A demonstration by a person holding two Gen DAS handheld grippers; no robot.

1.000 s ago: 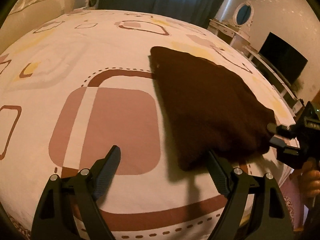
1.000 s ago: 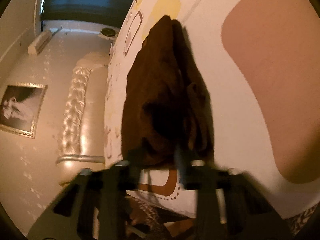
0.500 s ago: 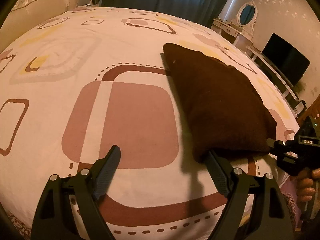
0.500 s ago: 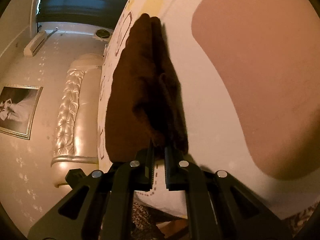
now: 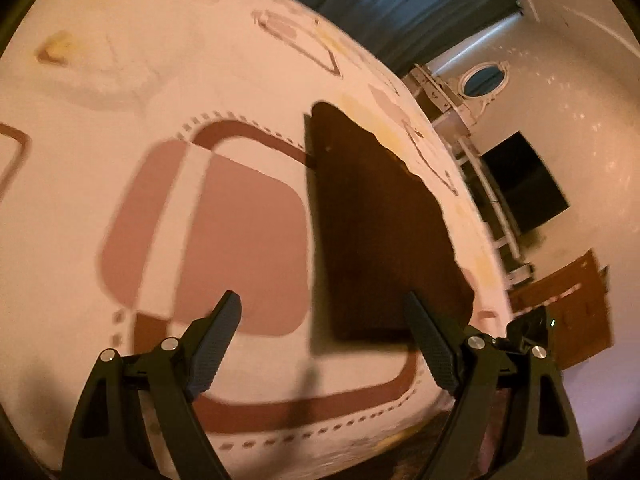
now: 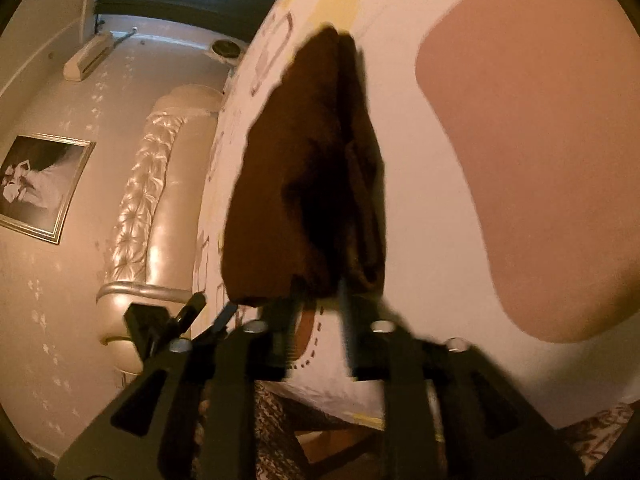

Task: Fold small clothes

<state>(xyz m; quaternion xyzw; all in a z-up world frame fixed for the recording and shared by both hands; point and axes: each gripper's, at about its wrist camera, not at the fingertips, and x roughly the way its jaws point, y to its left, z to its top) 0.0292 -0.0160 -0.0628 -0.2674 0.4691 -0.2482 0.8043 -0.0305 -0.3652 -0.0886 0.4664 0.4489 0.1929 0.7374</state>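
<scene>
A dark brown folded cloth (image 5: 380, 232) lies on the patterned bedsheet (image 5: 120, 80) near the bed's right edge. My left gripper (image 5: 322, 316) is open and empty above the sheet, its right finger (image 5: 430, 340) beside the cloth's near edge. In the right wrist view the cloth (image 6: 308, 184) is just ahead of my right gripper (image 6: 318, 300). Its fingers (image 6: 346, 312) have a small gap between them, right at the cloth's near edge; the view is blurred, so any contact is unclear. The right gripper (image 5: 528, 332) also shows in the left wrist view at the bed's edge.
The bed's near edge (image 5: 320, 432) is close below my left gripper. A tufted headboard (image 6: 140, 208) and a framed picture (image 6: 40, 188) show in the right wrist view. A dark TV (image 5: 524, 184), a dresser with an oval mirror (image 5: 484, 80) and blue curtains (image 5: 400, 4) stand beyond the bed.
My right gripper, shut on the cloth's corner half a second ago, has opened a little. The left wrist view has tilted and moved nearer the bed's edge. The cloth lies flatter.
</scene>
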